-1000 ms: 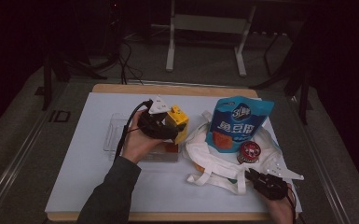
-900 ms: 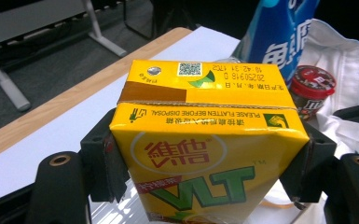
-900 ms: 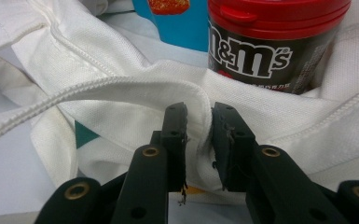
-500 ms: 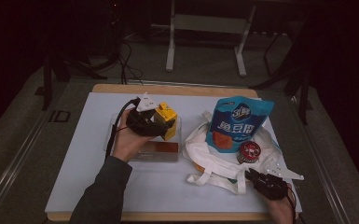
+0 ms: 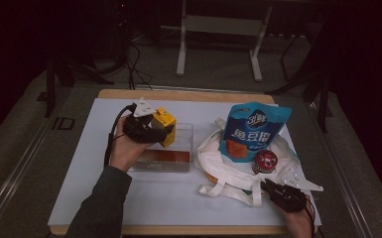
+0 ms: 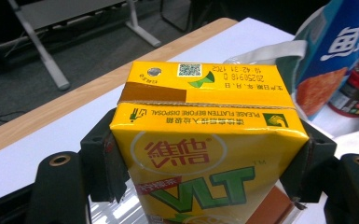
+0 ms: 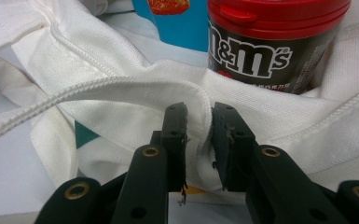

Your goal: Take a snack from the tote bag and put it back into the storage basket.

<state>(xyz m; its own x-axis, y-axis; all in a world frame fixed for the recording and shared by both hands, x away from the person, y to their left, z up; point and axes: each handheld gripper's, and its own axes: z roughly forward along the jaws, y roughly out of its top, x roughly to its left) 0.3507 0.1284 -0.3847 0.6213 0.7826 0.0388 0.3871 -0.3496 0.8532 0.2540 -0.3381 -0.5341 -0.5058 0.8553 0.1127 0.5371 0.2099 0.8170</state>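
Now the left tool [image 5: 151, 130] is clamped on the yellow juice carton [image 6: 205, 154], above the clear tray [image 5: 183, 144]. The right tool [image 7: 199, 135] pinches the white bag's [image 5: 228, 168] edge, probably keeping it open; next, carry the carton into it.

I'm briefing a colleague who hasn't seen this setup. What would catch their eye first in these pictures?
Probably the yellow cardboard drink carton, clamped between the jaws of the left hand-held gripper above the clear plastic tray at the table's left. Next, the tall blue snack pouch standing in the white cloth tote bag at right, beside a red-lidded black candy tub. The right hand-held gripper pinches the bag's edge.
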